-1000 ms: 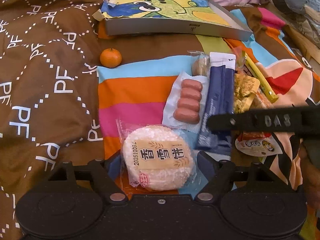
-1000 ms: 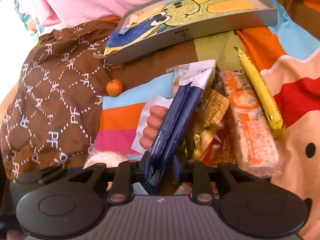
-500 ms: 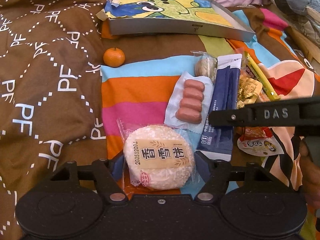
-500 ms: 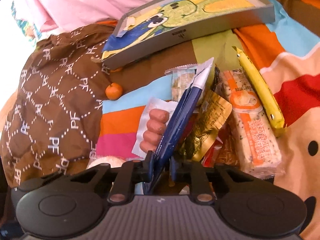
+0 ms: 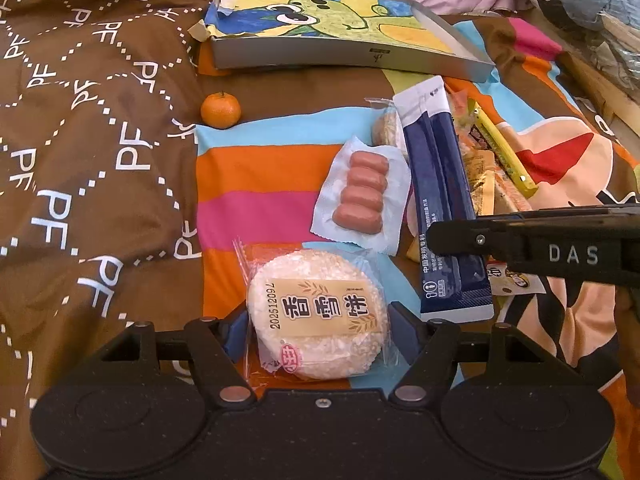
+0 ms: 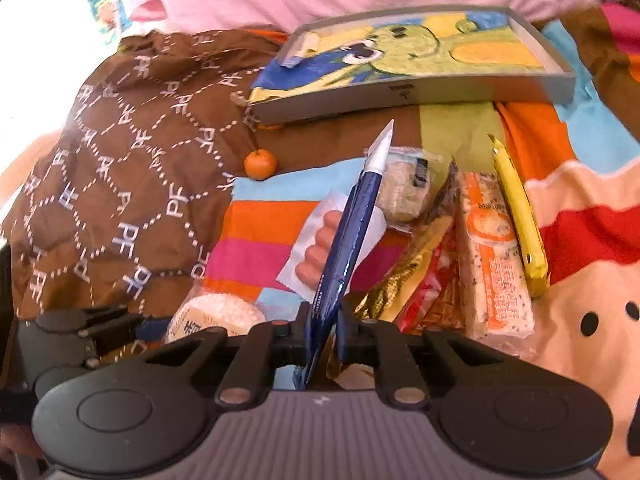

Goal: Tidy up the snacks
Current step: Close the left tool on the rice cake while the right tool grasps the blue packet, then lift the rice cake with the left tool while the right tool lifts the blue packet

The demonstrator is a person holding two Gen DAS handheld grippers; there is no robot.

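Brown and striped bedding [image 5: 260, 168] fills both views, with the grey tray [image 5: 348, 58], its bottom a cartoon drawing, at the upper centre of the left wrist view. Below it lie the snacks. The right gripper [image 6: 324, 328] is clamped on the lower end of the long navy packet [image 5: 440, 192], tilting it on edge at the centre of the right wrist view. The left gripper [image 5: 316, 330] stands apart around the round rice cracker [image 5: 318, 314] at lower centre, not yet squeezing. Judging by this, the pick-up is in hand; next comes a carry up to the tray.
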